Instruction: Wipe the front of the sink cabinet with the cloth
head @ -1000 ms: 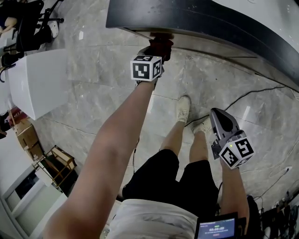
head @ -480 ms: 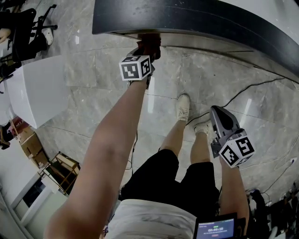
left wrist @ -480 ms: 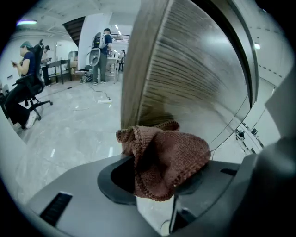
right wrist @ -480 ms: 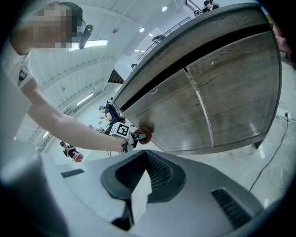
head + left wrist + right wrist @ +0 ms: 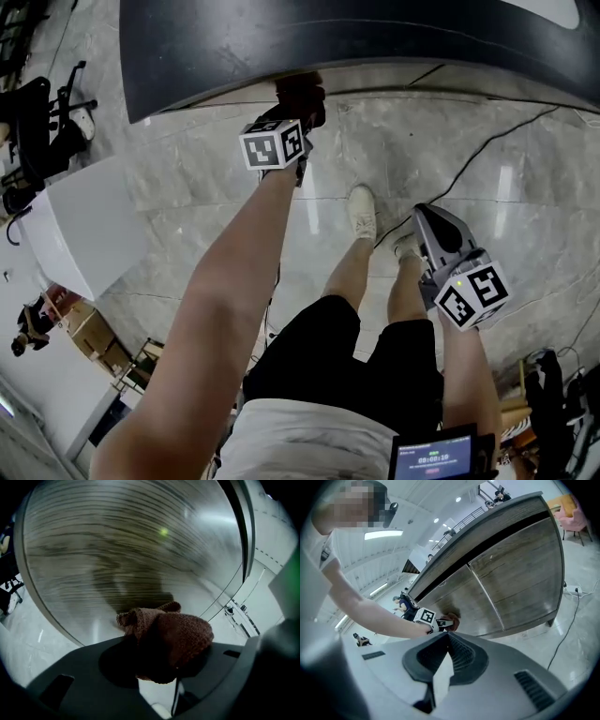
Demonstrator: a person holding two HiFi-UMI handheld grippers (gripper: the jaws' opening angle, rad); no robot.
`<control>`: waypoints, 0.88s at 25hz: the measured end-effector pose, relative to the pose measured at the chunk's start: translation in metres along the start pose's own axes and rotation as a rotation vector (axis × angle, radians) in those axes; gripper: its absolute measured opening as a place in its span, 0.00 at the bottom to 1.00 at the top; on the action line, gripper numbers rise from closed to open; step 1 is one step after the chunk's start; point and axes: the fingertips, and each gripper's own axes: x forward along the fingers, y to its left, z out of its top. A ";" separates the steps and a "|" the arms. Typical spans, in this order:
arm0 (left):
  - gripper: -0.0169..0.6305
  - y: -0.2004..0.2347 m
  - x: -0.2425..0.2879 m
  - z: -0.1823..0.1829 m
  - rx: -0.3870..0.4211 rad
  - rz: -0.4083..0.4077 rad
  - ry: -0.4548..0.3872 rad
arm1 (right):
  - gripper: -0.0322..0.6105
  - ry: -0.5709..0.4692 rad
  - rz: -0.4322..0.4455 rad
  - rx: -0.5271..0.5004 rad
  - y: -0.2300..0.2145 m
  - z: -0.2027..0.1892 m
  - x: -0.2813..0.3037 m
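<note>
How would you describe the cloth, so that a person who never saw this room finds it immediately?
Start at the long wood-grain sink cabinet. Low on its front, left of the door seam in the right gripper view, the left hand-held gripper holds a small bunched cloth. It is the only soft thing there: reddish-brown and knitted, against flat striped wood.
</note>
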 end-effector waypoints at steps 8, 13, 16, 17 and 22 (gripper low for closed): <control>0.27 -0.080 0.036 0.005 0.044 -0.124 0.016 | 0.07 -0.047 -0.046 -0.004 -0.015 0.009 -0.021; 0.27 -0.125 0.055 0.007 0.067 -0.194 0.025 | 0.07 -0.062 -0.048 -0.006 -0.028 0.010 -0.026; 0.27 -0.146 0.065 0.007 0.060 -0.205 0.057 | 0.07 -0.063 -0.035 -0.014 -0.033 0.002 -0.027; 0.27 -0.153 0.068 0.009 0.059 -0.210 0.051 | 0.07 -0.062 -0.027 -0.016 -0.036 -0.001 -0.026; 0.27 -0.188 0.080 0.009 0.048 -0.251 0.005 | 0.07 -0.018 0.039 -0.029 -0.062 -0.038 -0.016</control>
